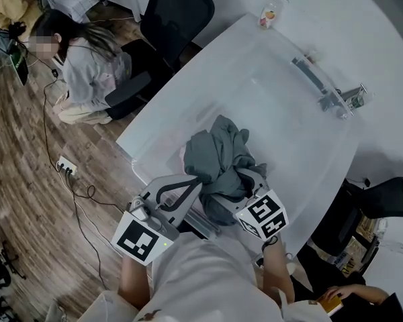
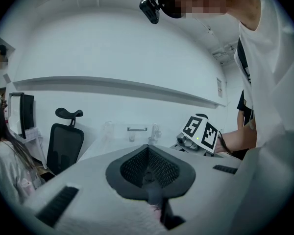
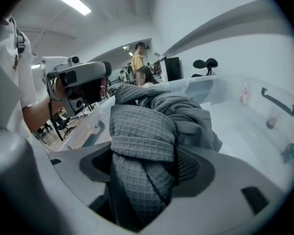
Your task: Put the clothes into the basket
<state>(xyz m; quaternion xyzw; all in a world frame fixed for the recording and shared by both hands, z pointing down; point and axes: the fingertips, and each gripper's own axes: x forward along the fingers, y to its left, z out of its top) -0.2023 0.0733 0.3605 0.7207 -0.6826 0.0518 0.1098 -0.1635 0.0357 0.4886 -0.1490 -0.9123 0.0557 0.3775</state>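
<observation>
White table (image 1: 269, 99) bears the grey clothes (image 1: 221, 154) bunched near its front edge, my right gripper (image 1: 247, 178) clamped on a waffle-weave fold, left gripper (image 1: 196, 183) closed alongside; soft, light and floppy, I judge, so best gripped deep in the bunch.

Gray waffle-weave clothes (image 3: 142, 146), bunched, in rt claw (image 1: 236, 183)

A black office chair (image 1: 178, 12) stands beside a seated person (image 1: 87, 69), near the white table (image 1: 269, 99).
</observation>
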